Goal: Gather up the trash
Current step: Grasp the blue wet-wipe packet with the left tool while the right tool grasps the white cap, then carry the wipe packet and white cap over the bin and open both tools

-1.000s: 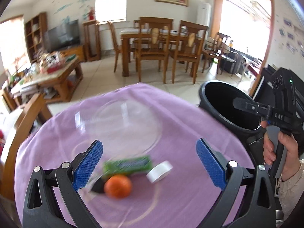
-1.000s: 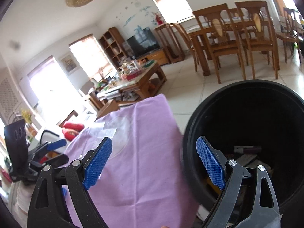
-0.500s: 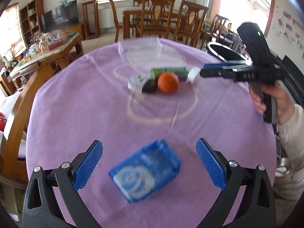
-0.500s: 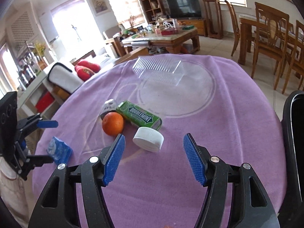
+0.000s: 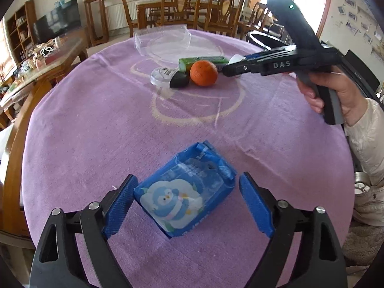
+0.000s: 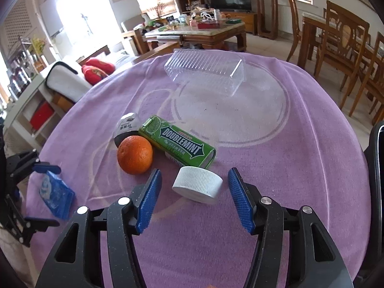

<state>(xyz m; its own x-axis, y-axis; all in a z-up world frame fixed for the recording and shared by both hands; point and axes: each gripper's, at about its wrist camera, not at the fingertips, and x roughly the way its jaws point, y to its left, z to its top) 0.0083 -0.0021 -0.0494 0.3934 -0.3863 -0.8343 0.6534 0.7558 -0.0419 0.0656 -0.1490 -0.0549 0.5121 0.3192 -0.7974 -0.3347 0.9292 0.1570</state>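
Round table under a purple cloth (image 6: 276,168), with the orange (image 6: 135,154) as landmark; items run left to right in the right wrist view. Well left of the orange, the left gripper (image 5: 186,198) straddles a blue tissue packet (image 5: 184,192); its jaws have just been closing, the left pad touching the packet's corner, the right pad just clear of it. Touching the orange from behind, a small clear-and-black container (image 6: 127,127). Just right of the orange, a green Doublemint box (image 6: 178,144) lies flat. In front and to the right of the orange, a white ribbed cap (image 6: 197,184) sits between the fingers of the right gripper (image 6: 194,198), whose jaws have just been closing, both pads still apart from the cap. Well behind the orange, a clear plastic tray (image 6: 206,74). At the far right edge, a black bin's rim (image 6: 376,163).
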